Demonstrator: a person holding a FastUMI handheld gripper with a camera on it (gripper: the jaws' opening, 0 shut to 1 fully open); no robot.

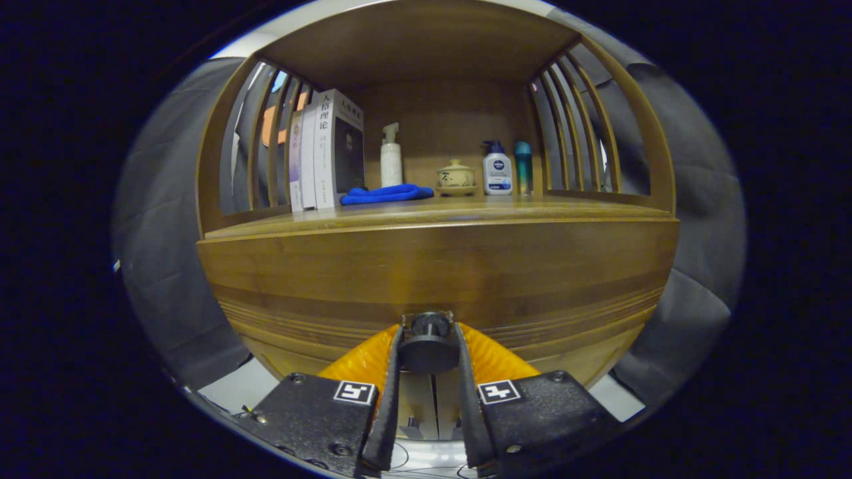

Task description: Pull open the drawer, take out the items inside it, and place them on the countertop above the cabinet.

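- Gripper [429,346]: both fingers are closed around the round dark knob [428,350] on the drawer front [439,279]; they appear to press on its two sides, though the contact lines are partly hidden behind the knob's disc.
- Drawer: front panel sits flush with the cabinet body, no gap showing along its upper edge. Judged not yet pulled open; the items inside are out of sight.
- Countertop [466,211]: directly above the drawer, beyond the fingers. It already carries upright books [326,152], a blue cloth [386,193], a white pump bottle [391,158], a small lidded pot [456,177], a lotion bottle [497,168] and a slim teal bottle [523,166].
- Free space: bare wood lies along the front edge of the countertop, in front of the cloth and bottles; suitable for setting items down.
- Recommended handling: keep the grip seated behind the knob's disc, pull straight back along the drawer's run, level and without twisting, so the fingers do not slide off.
- Risk: an upward or sideways pull could bind the drawer or shake the upright bottles.
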